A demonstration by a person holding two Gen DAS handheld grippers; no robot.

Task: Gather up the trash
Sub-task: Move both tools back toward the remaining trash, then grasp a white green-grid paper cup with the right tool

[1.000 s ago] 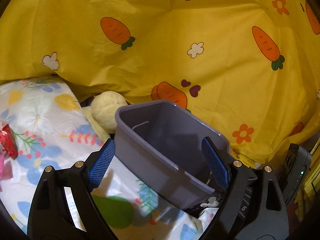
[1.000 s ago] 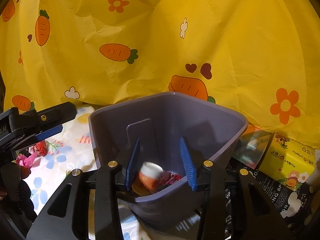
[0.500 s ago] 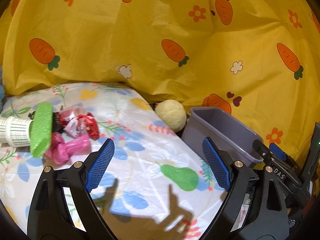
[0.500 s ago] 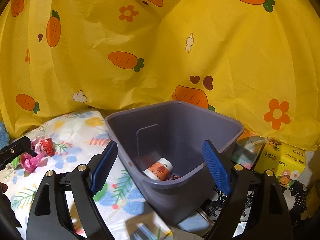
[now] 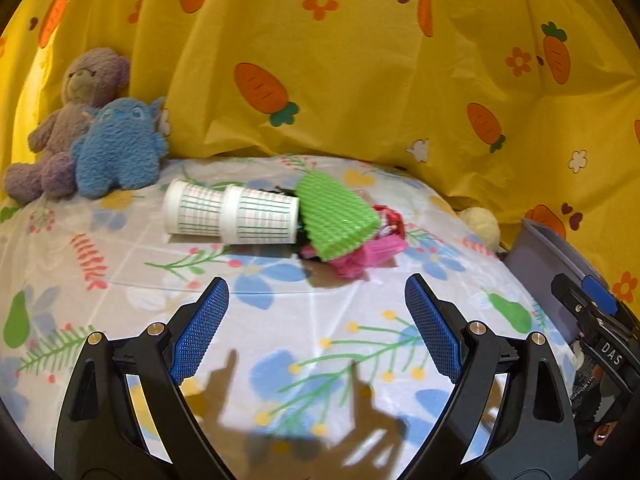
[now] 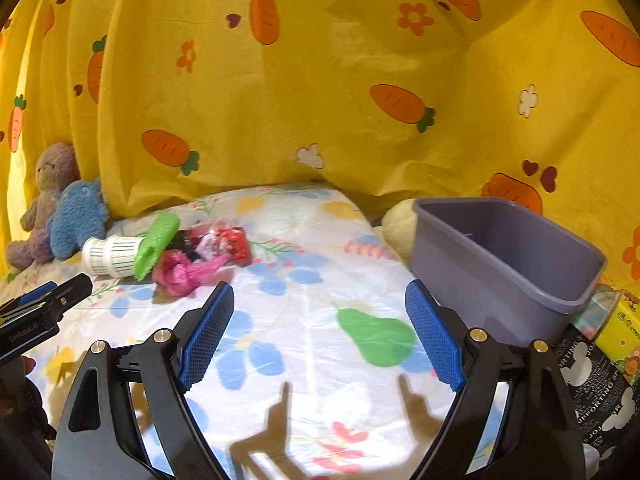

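Looking forward from the left wrist, the left tool [image 5: 312, 320] hovers over a bed [image 5: 120, 288] covered in a white sheet printed with fruit and flowers. Its blue-padded jaws stand wide apart and hold nothing. Beyond them, near the middle of the bed, lies a heap of trash: two white paper cups [image 5: 230, 216] on their sides, nested one in the other, a ridged green cup [image 5: 336, 214] tipped over against them, and crumpled pink plastic [image 5: 366, 254] and red wrappers [image 5: 390, 218] beside it. A purple teddy bear [image 5: 76, 100] and a blue plush toy [image 5: 118, 150] sit at the far left against a yellow carrot-print sheet [image 5: 360, 80]. A grey bin [image 5: 544, 256] shows at the right edge, with a cream plush ball [image 5: 482, 222] near it.

From the right wrist, the right tool [image 6: 318, 330] is likewise spread wide and empty above the bed [image 6: 304, 288]. The grey bin [image 6: 500, 264] stands just beyond its right finger, at the bed's right side. The trash heap, with its green cup [image 6: 156, 244] and pink plastic [image 6: 188, 270], lies well to the left, apart from the bin. The left tool's tip [image 6: 44, 308] enters at the left edge.
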